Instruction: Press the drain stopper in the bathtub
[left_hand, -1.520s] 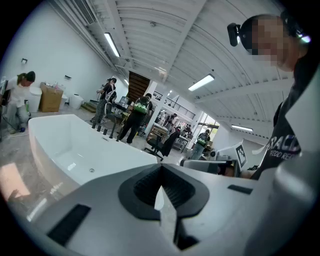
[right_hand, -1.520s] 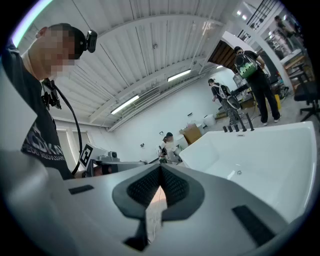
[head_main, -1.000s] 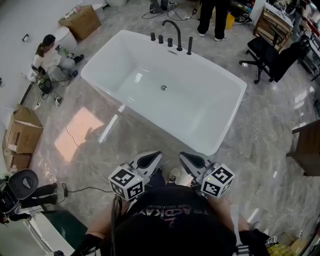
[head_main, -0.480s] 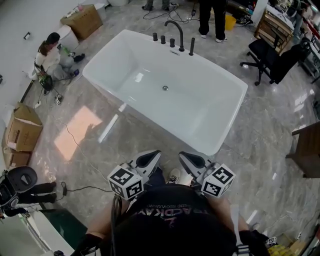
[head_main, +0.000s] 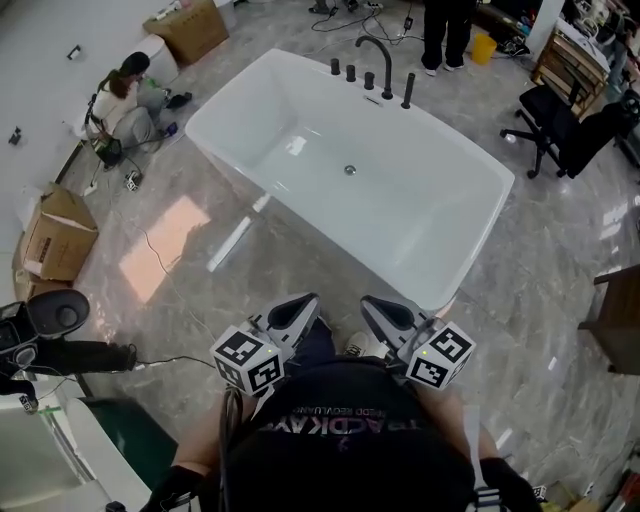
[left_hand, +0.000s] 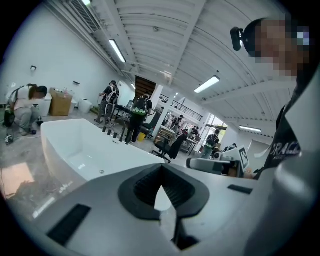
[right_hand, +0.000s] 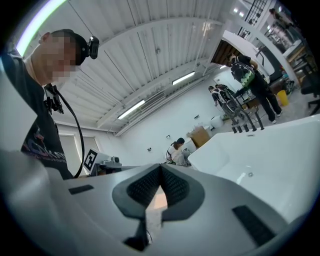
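The white bathtub (head_main: 468, 245) stands on the marble floor ahead of me, seen in the upper middle of the head view. Its small round metal drain stopper (head_main: 350, 170) sits in the middle of the tub floor. A black faucet (head_main: 377, 55) and knobs stand on the far rim. My left gripper (head_main: 299, 309) and right gripper (head_main: 371, 309) are held side by side near my chest, well short of the tub, both shut with nothing in them. The stopper (left_hand: 102, 171) shows far off in the left gripper view, and the same stopper (right_hand: 250, 174) in the right gripper view.
A person (head_main: 125, 95) crouches on the floor left of the tub by cardboard boxes (head_main: 55, 240). Another person (head_main: 445, 30) stands behind the faucet. A black office chair (head_main: 565, 120) is at the right, a cable (head_main: 150, 260) crosses the floor, and a dark chair (head_main: 55, 330) sits at lower left.
The head view has shifted, so the tub and stopper now sit a little further right and up. Both grippers stay shut at my chest, barely moved.
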